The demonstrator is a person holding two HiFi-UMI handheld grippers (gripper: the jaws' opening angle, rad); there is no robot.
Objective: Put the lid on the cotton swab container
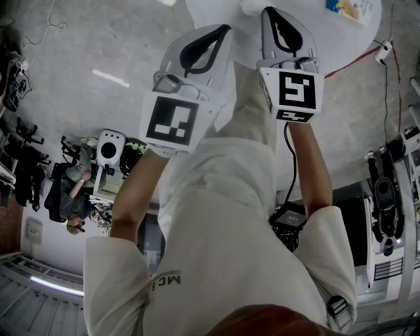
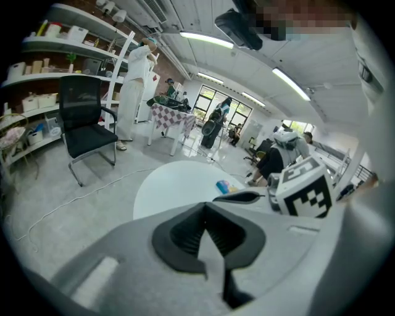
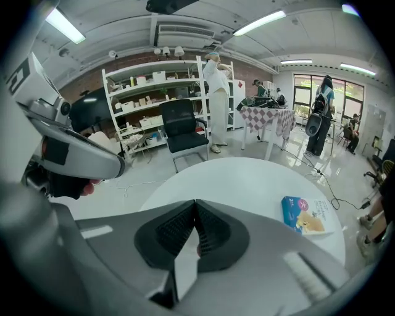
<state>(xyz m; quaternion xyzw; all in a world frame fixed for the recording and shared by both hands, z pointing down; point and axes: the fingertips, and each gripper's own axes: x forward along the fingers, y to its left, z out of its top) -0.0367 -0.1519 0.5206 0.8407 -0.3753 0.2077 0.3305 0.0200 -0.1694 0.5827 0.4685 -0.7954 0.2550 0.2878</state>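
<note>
A flat blue and yellow box lies on the round white table, at its right side. The same box is small in the left gripper view and sits at the top edge of the head view. No separate lid or round container shows in any view. My left gripper is shut with nothing between its pads and is held in the air short of the table. My right gripper is also shut and empty, beside the left one. From the head, both grippers point toward the table.
A black office chair stands on the grey floor beyond the table, in front of white shelves. A person in white stands by the shelves, next to a checkered table. Cables run over the floor.
</note>
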